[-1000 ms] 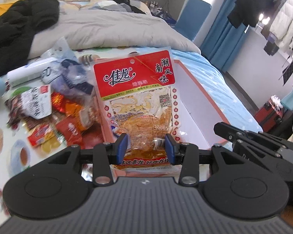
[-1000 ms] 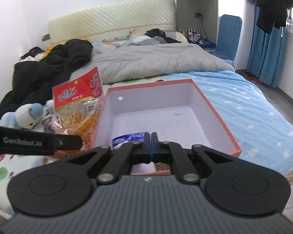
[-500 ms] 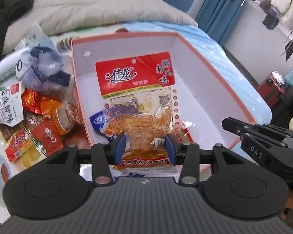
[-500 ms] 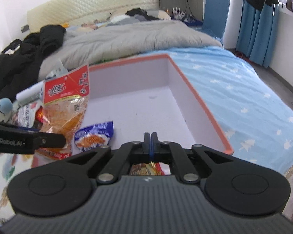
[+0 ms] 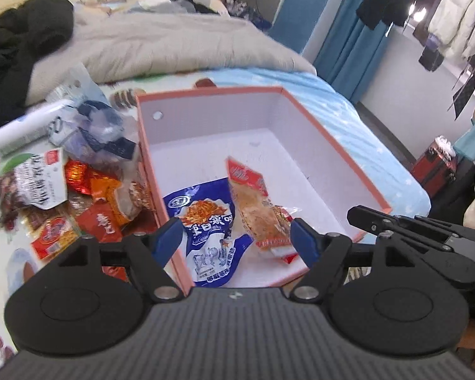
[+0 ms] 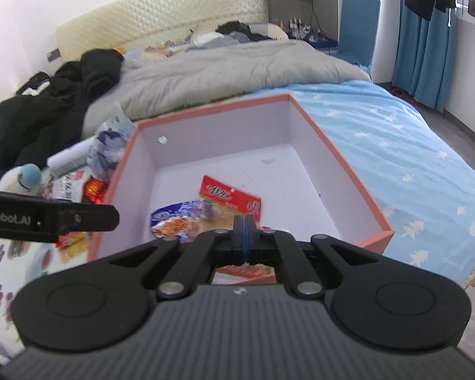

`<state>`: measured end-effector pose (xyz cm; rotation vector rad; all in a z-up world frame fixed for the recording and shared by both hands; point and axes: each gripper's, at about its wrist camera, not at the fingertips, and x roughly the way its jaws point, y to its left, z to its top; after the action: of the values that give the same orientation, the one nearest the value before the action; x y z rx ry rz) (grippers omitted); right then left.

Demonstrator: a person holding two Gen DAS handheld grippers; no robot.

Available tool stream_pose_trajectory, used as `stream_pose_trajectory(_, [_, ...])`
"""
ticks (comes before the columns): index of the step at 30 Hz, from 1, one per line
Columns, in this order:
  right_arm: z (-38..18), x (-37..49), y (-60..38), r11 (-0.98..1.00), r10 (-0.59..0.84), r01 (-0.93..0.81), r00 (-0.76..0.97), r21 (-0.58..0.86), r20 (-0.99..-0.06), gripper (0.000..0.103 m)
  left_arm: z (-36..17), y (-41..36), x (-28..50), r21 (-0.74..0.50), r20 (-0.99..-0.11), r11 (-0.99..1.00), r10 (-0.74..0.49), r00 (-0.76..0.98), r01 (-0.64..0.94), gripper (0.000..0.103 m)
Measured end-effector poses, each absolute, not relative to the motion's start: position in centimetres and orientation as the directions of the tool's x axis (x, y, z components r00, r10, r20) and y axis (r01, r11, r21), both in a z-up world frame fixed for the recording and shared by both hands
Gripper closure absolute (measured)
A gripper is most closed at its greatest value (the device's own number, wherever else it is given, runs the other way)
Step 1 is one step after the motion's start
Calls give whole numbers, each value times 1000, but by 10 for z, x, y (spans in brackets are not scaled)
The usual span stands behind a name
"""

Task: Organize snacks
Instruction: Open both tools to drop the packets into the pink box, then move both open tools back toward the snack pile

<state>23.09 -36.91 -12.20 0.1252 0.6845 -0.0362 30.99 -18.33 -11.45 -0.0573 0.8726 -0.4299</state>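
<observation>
Two grippers are showing: the left gripper (image 5: 236,237) and the right gripper (image 6: 244,221). One box (image 5: 329,145) is sitting on the bed. Two snack packs are lying inside it: a blue pack (image 5: 205,218) and a red pack (image 5: 253,202). Beside the box a pile (image 5: 76,190) of packs is lying, too jumbled to count.

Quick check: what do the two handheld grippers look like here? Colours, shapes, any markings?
Both are matte black. The left gripper has a ribbed dark grey body, two round discs, linkage arms with silver pivot pins, and blue pads on its fingertips. The right gripper is built the same, with blue pads. White "nRobot.AI" lettering shows on the left gripper's side in the right wrist view.
</observation>
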Motion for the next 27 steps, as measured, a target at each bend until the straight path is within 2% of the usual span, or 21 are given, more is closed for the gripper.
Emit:
stream_pose_trajectory(12, [-80,155,-331,990,88,-14,833,137,-547,99,-57,-136,198,-194,-648,931,-358,673,308,24])
stream_pose_trajectory(27, [-72,93,-279,980,190,-131,831,149,-523,99,-47,-74,97,-223,-598,953,-300,743,206,24])
